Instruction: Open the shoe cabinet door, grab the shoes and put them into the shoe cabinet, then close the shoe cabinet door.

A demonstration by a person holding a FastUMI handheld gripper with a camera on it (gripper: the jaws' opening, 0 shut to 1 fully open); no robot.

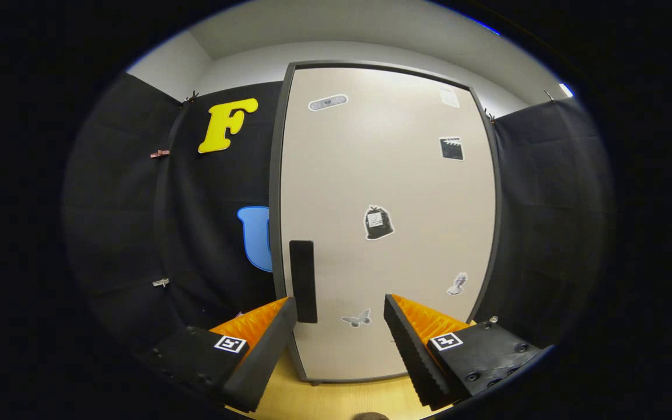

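Observation:
A tall shoe cabinet point(388, 175) stands straight ahead, its beige door shut inside a dark grey frame. A black vertical handle point(303, 280) sits on the door's left side, low down. My gripper point(340, 309) is open, with nothing between its fingers. The left fingertip point(280, 318) is just left of the handle's lower end, and the handle appears just inside it; I cannot tell whether they touch. The right finger point(409, 338) is well to the right of the handle, in front of the door.
Several small stickers dot the door point(378, 223). Black cloth walls point(207, 221) close in on both sides of the cabinet. A wooden floor point(336, 399) shows below the fingers at the cabinet's foot.

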